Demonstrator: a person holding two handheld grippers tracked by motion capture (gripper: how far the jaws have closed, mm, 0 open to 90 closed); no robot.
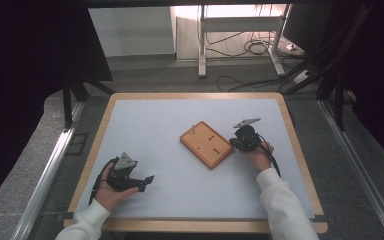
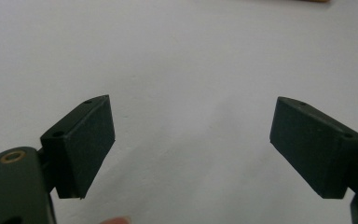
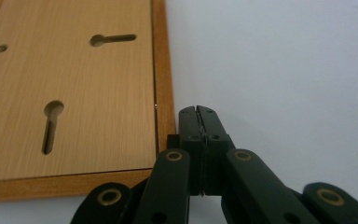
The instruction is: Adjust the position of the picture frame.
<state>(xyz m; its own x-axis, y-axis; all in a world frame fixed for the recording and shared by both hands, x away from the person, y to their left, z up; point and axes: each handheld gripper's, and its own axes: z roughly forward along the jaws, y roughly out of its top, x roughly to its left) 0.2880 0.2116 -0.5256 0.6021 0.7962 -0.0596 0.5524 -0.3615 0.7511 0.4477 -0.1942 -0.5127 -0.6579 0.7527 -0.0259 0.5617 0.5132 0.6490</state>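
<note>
A flat wooden board [image 1: 206, 144] with a raised rim and two keyhole slots lies face-down-like near the table's middle; a small peg stands at its far left corner. In the right gripper view the board [image 3: 70, 93] takes up the left half. My right gripper [image 1: 233, 143] rests low at the board's right edge, and in its own view the right gripper [image 3: 198, 110] has its jaws pressed together, shut on nothing, just beside the rim. My left gripper [image 1: 149, 181] lies at the front left of the table, open [image 2: 191, 135] over bare white surface.
The white table top [image 1: 170, 120] has a wooden border. Dark curtains flank the scene; a metal stand and loose cables sit on the floor beyond the far edge.
</note>
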